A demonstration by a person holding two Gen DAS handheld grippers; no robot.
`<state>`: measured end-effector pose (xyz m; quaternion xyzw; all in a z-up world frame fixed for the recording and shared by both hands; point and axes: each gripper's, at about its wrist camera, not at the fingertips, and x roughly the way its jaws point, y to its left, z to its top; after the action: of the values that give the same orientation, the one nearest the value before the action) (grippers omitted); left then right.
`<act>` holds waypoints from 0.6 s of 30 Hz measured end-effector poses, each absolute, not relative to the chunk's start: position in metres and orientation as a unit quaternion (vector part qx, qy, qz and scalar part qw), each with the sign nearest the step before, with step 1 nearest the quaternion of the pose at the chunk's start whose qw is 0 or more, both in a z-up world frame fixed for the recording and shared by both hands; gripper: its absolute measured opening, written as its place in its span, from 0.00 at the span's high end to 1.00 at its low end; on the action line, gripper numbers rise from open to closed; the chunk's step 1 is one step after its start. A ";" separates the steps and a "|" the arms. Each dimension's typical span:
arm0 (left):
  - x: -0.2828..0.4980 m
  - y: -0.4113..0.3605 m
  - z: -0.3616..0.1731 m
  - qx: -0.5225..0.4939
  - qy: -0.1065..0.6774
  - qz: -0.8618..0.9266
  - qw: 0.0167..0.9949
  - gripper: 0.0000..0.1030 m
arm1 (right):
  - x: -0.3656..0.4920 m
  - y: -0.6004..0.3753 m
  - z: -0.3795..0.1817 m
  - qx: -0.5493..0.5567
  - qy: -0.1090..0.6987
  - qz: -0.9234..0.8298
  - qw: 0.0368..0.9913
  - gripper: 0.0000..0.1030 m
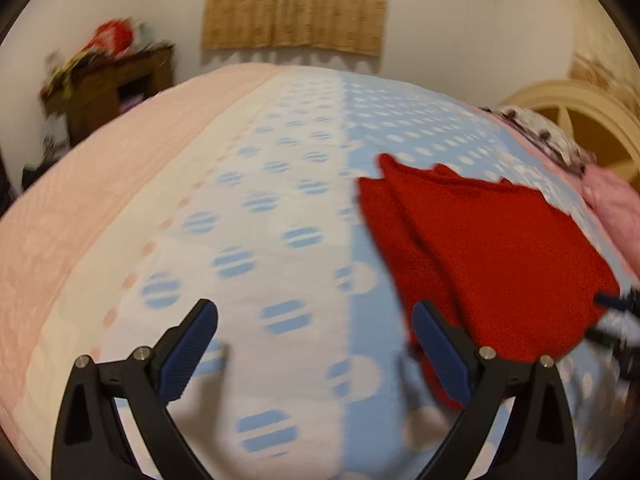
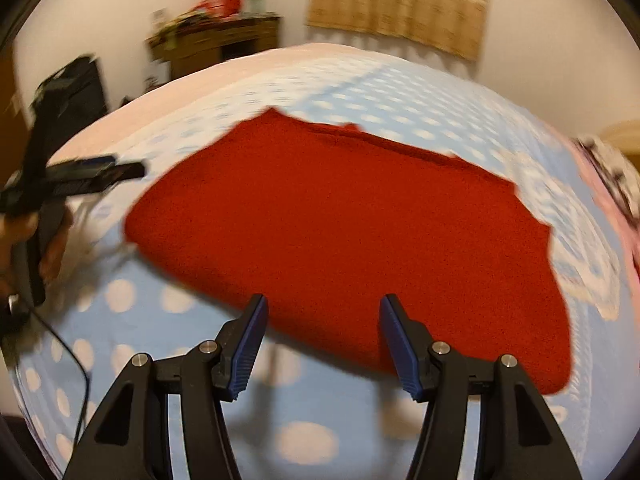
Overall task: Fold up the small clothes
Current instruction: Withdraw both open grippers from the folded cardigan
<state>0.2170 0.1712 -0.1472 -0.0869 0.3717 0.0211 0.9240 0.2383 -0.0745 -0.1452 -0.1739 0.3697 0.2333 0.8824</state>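
A bedroom is shown here, with a bed [image 1: 280,208] covered in a pale blue sheet dotted white, plus a cream band and a pink band along one side. A beige curtain [image 1: 296,4] is hung on the wall past the far edge of the bed, and a cluttered wooden cabinet [image 1: 112,84] is stood against that same wall, off the bed's pink side. A curved cream headboard [image 1: 576,112] is seen at the opposite end, with a pink bundle [image 1: 616,208] piled on the bed just in front of it. The red garment [image 2: 344,224] is laid flat on the blue part of the bed, already doubled over, with a folded layer visible along its edge in the left wrist view. The left gripper [image 1: 316,344] is held above bare sheet just beside the garment, jaws spread wide, nothing between them. The right gripper [image 2: 322,340] is poised over the garment's near edge, jaws parted about halfway, nothing pinched. In the right wrist view the left gripper is caught blurred beside the garment, gripped by a hand [image 2: 24,236], with a black cable [image 2: 76,360] trailed over the sheet.
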 end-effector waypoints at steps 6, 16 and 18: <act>0.209 0.195 -0.154 -0.126 0.370 0.030 0.920 0.03 | 0.214 -0.005 -0.152 -0.252 0.325 0.274 0.869 0.43; 0.227 0.198 -0.144 -0.164 0.385 -0.016 0.908 0.03 | 0.204 0.051 -0.167 -0.303 0.276 0.272 0.870 0.43; 0.236 0.195 -0.140 -0.164 0.385 -0.026 0.908 0.03 | 0.205 0.055 -0.172 -0.314 0.261 0.257 0.876 0.43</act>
<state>0.2363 0.1946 -0.1403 -0.1635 0.3853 -0.0256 0.9078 0.2052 0.0552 -0.1716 -0.3143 0.2609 0.2570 0.8759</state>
